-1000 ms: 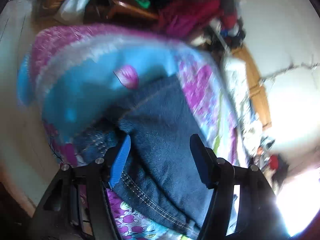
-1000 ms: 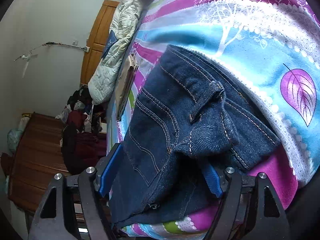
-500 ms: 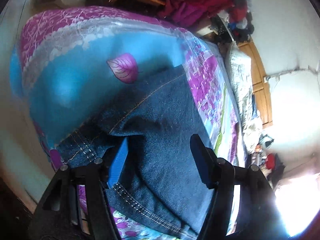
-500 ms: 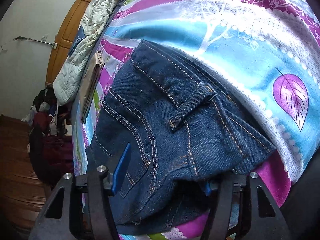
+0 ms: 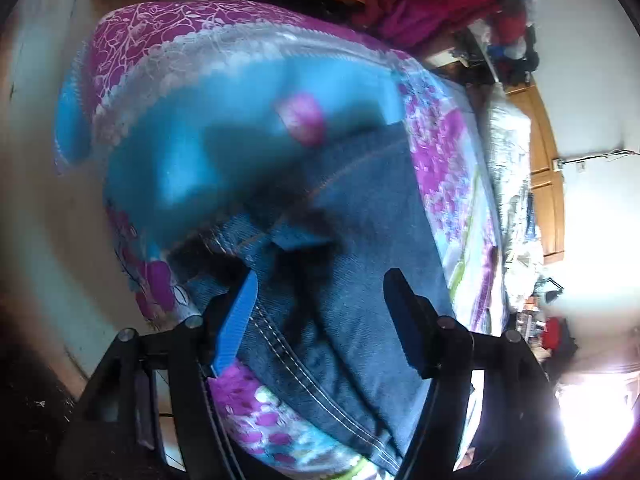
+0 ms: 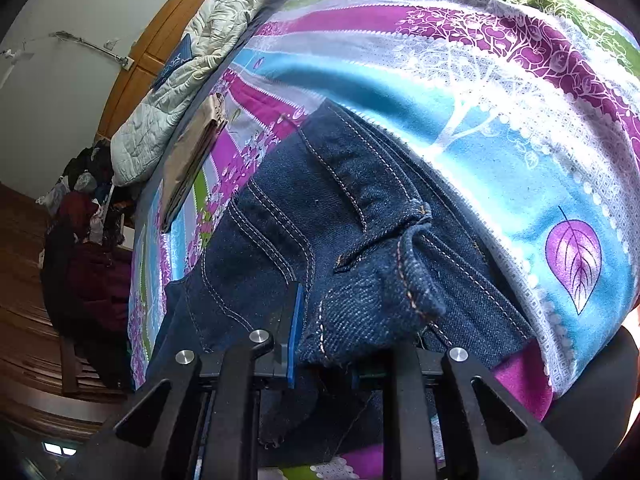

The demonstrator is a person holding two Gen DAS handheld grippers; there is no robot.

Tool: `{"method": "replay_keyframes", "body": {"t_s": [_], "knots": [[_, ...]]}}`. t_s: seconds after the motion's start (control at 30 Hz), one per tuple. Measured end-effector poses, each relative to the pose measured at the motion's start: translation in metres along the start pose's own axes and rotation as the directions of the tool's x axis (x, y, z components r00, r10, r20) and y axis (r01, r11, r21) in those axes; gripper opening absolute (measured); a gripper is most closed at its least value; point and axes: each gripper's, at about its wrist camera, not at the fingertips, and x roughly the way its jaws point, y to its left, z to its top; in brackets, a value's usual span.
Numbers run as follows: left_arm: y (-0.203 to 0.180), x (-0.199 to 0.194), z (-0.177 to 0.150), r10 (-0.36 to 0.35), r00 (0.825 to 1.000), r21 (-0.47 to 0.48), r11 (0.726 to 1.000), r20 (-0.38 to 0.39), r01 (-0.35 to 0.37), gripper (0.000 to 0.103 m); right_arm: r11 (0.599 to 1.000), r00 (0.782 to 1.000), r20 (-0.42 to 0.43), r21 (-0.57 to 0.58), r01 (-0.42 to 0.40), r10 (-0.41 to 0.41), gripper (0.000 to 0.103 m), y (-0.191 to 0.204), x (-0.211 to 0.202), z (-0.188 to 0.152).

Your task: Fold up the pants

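Dark blue jeans (image 6: 280, 220) lie folded on a bed with a purple, blue and white bedspread (image 6: 480, 80). My right gripper (image 6: 332, 328) is shut on a bunched edge of the jeans with orange stitching. Its left blue pad (image 6: 296, 332) presses against the denim and the other pad is hidden behind the cloth. In the blurred left wrist view the jeans (image 5: 372, 220) stretch away across the bedspread (image 5: 240, 100). My left gripper (image 5: 320, 312) hangs open just above them, a stitched seam running between its fingers.
A pale quilt (image 6: 180, 100) and a folded tan garment (image 6: 192, 160) lie further up the bed by a wooden headboard (image 6: 160, 40). Piled clothes (image 6: 80, 220) sit beside the bed. The bed's corner drops to a light floor (image 5: 40, 200).
My right gripper's jaws have drawn together from wide open and now pinch the denim edge. The left gripper stays open while its view has swung and blurred.
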Motion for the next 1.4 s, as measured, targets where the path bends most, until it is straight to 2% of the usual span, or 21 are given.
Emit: {"method": "replay_keyframes", "body": {"t_s": [0.07,0.1,0.17,0.27,0.37,0.47,0.57,0.6,0.63,0.67,0.7,0.73,0.77,0.8,0.9,0.93,0.97,1.03,1.13,1.3,1.4], "knots": [[0.002,0.002,0.003,-0.019,0.999,0.013,1.0,0.045,0.019,0.068,1.0,1.0,0.0,0.011,-0.007,0.007,0.023,-0.002,0.0,0.0],[0.005,0.002,0.004,-0.056,0.996,-0.005,0.998,0.063,0.057,0.071,1.0,1.0,-0.004,0.01,-0.007,0.007,0.023,-0.003,0.0,-0.001],[0.01,0.002,0.008,-0.142,0.985,-0.035,0.989,0.094,0.146,0.083,1.0,1.0,-0.014,0.009,-0.003,0.003,0.023,-0.007,0.0,-0.002],[0.007,0.0,0.011,-0.168,0.98,-0.031,0.985,0.109,0.172,0.084,1.0,1.0,-0.021,0.024,0.004,-0.003,0.023,-0.013,0.004,-0.002],[-0.002,-0.004,0.008,-0.248,0.964,0.011,0.969,0.091,0.248,0.084,0.999,1.0,-0.027,0.042,0.014,-0.013,0.023,-0.02,0.008,-0.005],[-0.017,-0.009,0.007,-0.275,0.957,0.114,0.958,0.093,0.264,0.084,0.999,0.999,-0.029,0.048,0.021,-0.02,0.023,-0.021,0.011,-0.007],[-0.015,-0.004,0.012,-0.272,0.958,0.112,0.959,0.093,0.262,0.084,0.999,0.999,-0.03,0.031,0.029,-0.028,0.023,-0.017,0.011,-0.006],[-0.014,-0.003,0.011,-0.326,0.941,0.092,0.944,0.094,0.317,0.084,0.999,0.999,-0.031,0.023,0.032,-0.031,0.023,-0.016,0.011,-0.005],[-0.016,-0.005,0.009,-0.409,0.907,0.096,0.911,0.095,0.401,0.084,0.999,0.999,-0.03,0.013,0.035,-0.034,0.023,-0.015,0.011,-0.006],[-0.022,-0.008,0.008,-0.448,0.889,0.149,0.889,0.093,0.433,0.086,0.999,0.999,-0.03,0.002,0.04,-0.04,0.023,-0.012,0.011,-0.006],[-0.028,-0.009,0.007,-0.399,0.91,0.21,0.904,0.107,0.372,0.087,0.999,0.998,-0.029,-0.006,0.046,-0.046,0.023,-0.011,0.012,-0.005],[-0.032,-0.005,0.007,-0.284,0.95,0.251,0.936,0.131,0.246,0.085,0.999,0.998,-0.029,-0.01,0.049,-0.049,0.023,-0.011,0.014,-0.005],[-0.031,0.005,0.009,-0.196,0.974,0.241,0.957,0.113,0.164,0.084,0.999,0.998,-0.028,-0.011,0.049,-0.049,0.023,-0.01,0.014,-0.005],[-0.027,0.015,0.011,-0.185,0.98,0.202,0.965,0.075,0.166,0.083,0.999,0.998,-0.026,-0.014,0.052,-0.053,0.023,-0.01,0.015,-0.005],[-0.025,0.012,0.013,-0.197,0.973,0.161,0.971,0.124,0.176,0.069,0.995,0.997,-0.014,-0.064,0.07,-0.071,0.022,-0.002,0.012,-0.004],[-0.025,0.012,0.014,-0.182,0.974,0.16,0.974,0.133,0.161,0.045,0.993,0.997,-0.003,-0.09,0.076,-0.077,0.02,0.002,0.01,-0.004],[-0.023,0.014,0.016,-0.151,0.98,0.154,0.979,0.131,0.13,0.008,0.991,0.997,0.006,-0.109,0.079,-0.079,0.019,0.005,0.009,-0.004],[-0.021,0.022,0.019,-0.073,0.993,0.139,0.988,0.096,0.059,0.005,0.987,0.997,0.022,-0.139,0.082,-0.08,0.017,0.013,0.005,-0.002],[-0.029,0.019,0.02,-0.039,0.995,0.177,0.984,0.086,0.023,0.004,0.981,0.996,0.05,-0.175,0.079,-0.071,0.013,0.03,-0.004,0.003],[-0.042,-0.013,0.02,-0.153,0.982,0.214,0.969,0.108,0.127,0.004,0.974,0.994,0.106,-0.228,0.003,0.022,0.011,0.051,-0.05,0.014],[-0.029,-0.03,0.01,-0.197,0.971,0.204,0.965,0.132,0.168,0.004,0.972,0.995,0.103,-0.235,0.011,0.013,0.011,0.04,-0.067,0.012]]}}
